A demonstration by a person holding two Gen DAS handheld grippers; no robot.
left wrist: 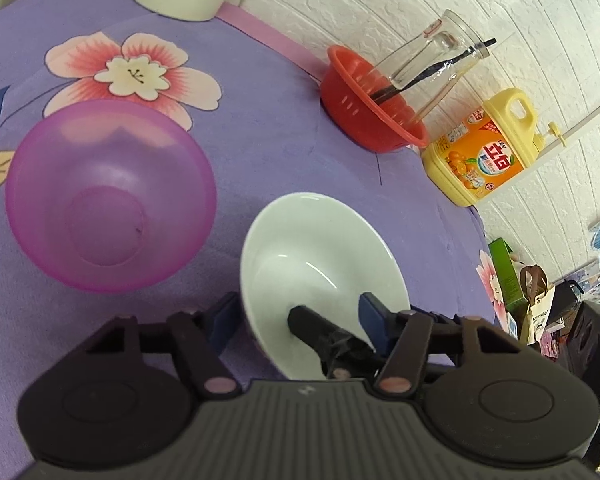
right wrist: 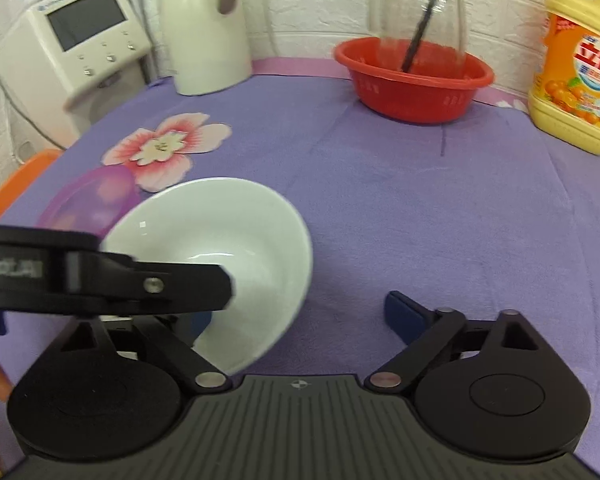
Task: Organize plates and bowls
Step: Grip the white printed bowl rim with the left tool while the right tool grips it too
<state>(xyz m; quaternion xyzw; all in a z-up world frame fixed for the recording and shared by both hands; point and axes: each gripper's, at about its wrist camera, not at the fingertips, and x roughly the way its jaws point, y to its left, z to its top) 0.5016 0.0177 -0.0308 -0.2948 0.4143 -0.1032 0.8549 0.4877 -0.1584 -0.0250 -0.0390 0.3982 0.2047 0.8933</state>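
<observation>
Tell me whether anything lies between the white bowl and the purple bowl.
Nothing visible does. The white bowl sits tilted close beside the purple bowl, with only a strip of bare cloth between them.

The white bowl [left wrist: 320, 248] looks like glazed ceramic, smooth and glossy, with bright glints on its inner wall. At its nine o'clock, the purple bowl [left wrist: 108, 196] is translucent plastic with a soft sheen. Both sit on a matt, slightly fuzzy purple cloth [right wrist: 380, 200] printed with flowers. At twelve o'clock, the red basin [right wrist: 412, 84] is shiny plastic, holding a clear glass jar [left wrist: 432, 60]. The detergent jug [right wrist: 576, 60] is yellow plastic with a glossy label.
</observation>
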